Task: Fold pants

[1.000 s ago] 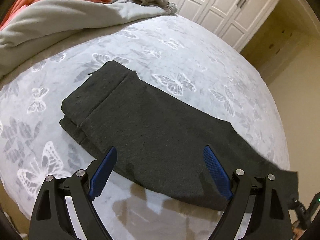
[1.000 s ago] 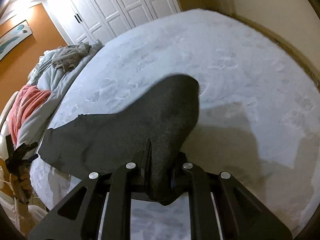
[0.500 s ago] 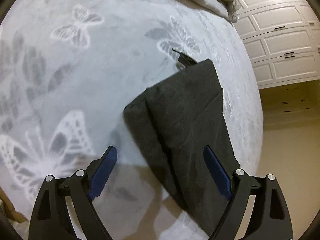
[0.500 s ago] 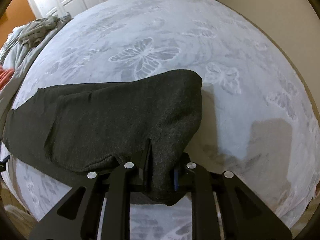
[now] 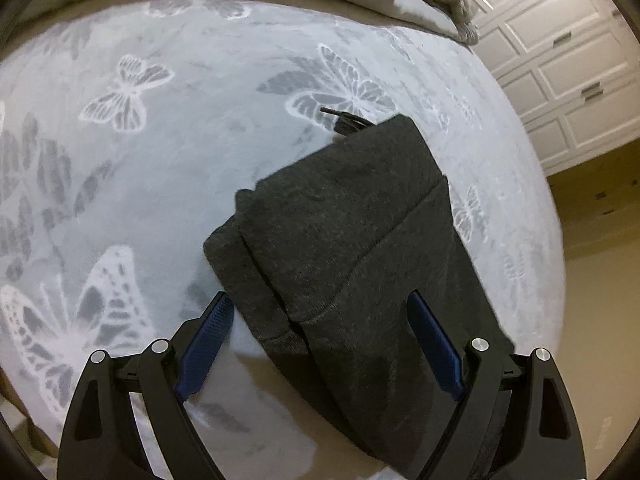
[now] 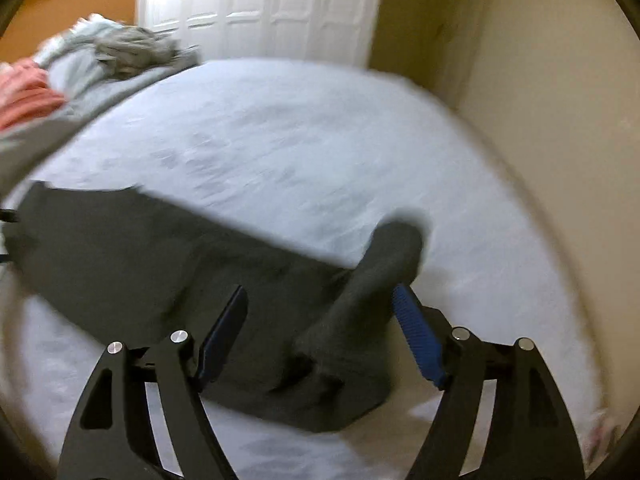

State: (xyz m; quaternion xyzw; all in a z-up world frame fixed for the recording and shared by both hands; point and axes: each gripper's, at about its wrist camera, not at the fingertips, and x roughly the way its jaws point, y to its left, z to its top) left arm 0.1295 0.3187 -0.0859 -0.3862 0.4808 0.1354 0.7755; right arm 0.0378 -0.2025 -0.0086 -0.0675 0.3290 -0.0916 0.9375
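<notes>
Grippers angle down over pants (image 5: pixel 352 240) (dark grey): left gripper (image 5: pixel 320 320) spread, right gripper (image 6: pixel 320 312) just sprung apart.

Dim warm indoor light; right wrist view heavily motion-blurred, left sharper, both bowed at the edges.

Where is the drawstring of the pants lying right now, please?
In the left wrist view the drawstring pokes out from the far end of the dark pants, resting on a butterfly of the bedspread.
</notes>
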